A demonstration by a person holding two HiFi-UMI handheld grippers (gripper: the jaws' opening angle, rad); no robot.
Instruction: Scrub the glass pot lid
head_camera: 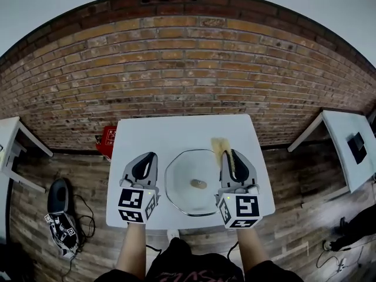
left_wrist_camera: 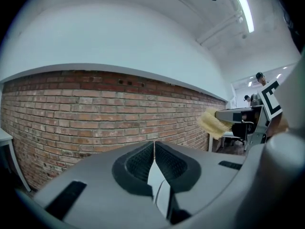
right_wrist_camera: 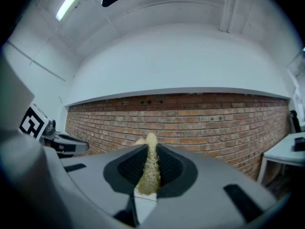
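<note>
A round glass pot lid with a small knob lies on the white table, between my two grippers. My right gripper is to the lid's right, shut on a yellow sponge whose end sticks out past the jaws toward the wall. In the right gripper view the sponge is squeezed flat between the pads. My left gripper is to the lid's left, shut with nothing in it. In the left gripper view its jaws meet, and the sponge shows at the right.
A brick wall runs behind the table. White tables stand at the far left and the far right. A red box sits on the floor by the wall, and a dark device with cables lies at the left.
</note>
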